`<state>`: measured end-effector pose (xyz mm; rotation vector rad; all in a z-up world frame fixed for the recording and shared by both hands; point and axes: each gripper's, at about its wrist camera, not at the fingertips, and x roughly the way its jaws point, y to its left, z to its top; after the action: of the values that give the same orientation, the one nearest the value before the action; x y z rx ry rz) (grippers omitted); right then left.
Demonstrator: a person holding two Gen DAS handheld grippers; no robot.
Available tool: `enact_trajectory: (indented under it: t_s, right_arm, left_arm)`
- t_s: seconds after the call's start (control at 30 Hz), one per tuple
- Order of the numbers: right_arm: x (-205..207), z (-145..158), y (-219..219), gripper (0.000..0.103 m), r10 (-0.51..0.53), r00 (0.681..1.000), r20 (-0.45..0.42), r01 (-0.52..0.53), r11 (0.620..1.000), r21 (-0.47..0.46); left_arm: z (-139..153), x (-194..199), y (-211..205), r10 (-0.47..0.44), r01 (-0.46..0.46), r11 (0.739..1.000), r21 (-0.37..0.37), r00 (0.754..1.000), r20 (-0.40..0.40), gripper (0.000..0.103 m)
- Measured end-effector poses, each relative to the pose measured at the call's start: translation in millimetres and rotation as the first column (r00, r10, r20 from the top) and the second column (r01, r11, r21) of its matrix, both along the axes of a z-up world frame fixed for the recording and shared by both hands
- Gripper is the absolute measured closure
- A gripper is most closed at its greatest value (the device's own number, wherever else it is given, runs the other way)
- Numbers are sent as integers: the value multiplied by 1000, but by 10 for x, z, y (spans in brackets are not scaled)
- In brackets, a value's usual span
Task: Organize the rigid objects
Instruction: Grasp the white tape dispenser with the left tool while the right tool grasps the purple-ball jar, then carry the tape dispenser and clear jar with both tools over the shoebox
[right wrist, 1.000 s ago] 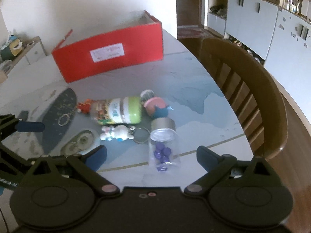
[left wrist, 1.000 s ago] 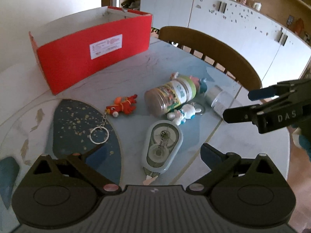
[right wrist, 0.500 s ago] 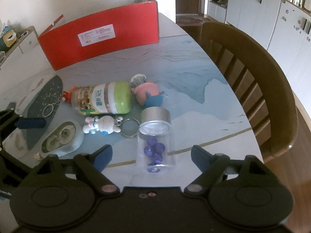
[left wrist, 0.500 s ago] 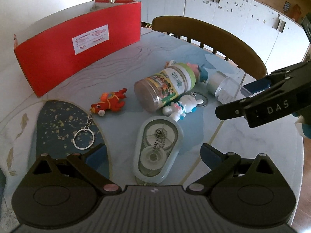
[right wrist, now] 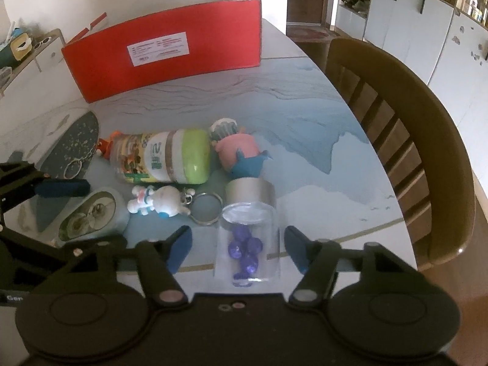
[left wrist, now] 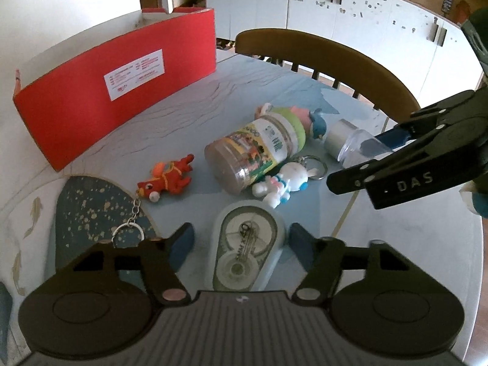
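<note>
A home dining area is indicated. White cabinets (left wrist: 350,21), a wooden chair (right wrist: 405,140) and a patterned table (right wrist: 305,128) are seen.

Daylight, soft and even; pale rear wall (left wrist: 76,6) washed out to near white in both views. Strong fisheye bowing at edges, corners vignetted black. Glossy blue-and-white marbled tabletop (right wrist: 289,116) shows faint sheen; shadows weak; foreground black gripper bodies dim, slightly soft.

right tongs (right wrist: 238,248) closing around clear jar (right wrist: 247,244) of purple beads, pads not yet touching
</note>
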<state>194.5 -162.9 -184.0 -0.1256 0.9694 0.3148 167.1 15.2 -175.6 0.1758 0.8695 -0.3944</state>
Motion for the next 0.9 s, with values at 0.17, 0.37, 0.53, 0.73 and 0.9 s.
enact_trajectory:
  t_s: [0.17,0.37,0.53,0.73,0.9]
  right_arm:
    - [13,5,16,49,4,1000,5,-4,1000,-19]
    - [10,21,9,63,-12,1000,9,12,999,-38]
    - [-37,67,-10,63,-23,1000,2,23,999,-28]
    - [-143,235,-1,63,-3,1000,4,4,1000,-26]
    - [-219,410,36,63,16,1000,12,-16,1000,-14]
  left_arm:
    - [19,-12,-25,-11,11,1000,1,1000,-3,50]
    - [38,-20,-35,-5,6,1000,10,1000,-21,51]
    - [75,-12,28,18,-19,1000,-19,998,-53,51]
    - [174,-34,140,50,-53,998,-46,997,-63,51]
    - [307,-29,241,84,-91,993,-75,992,-95,51]
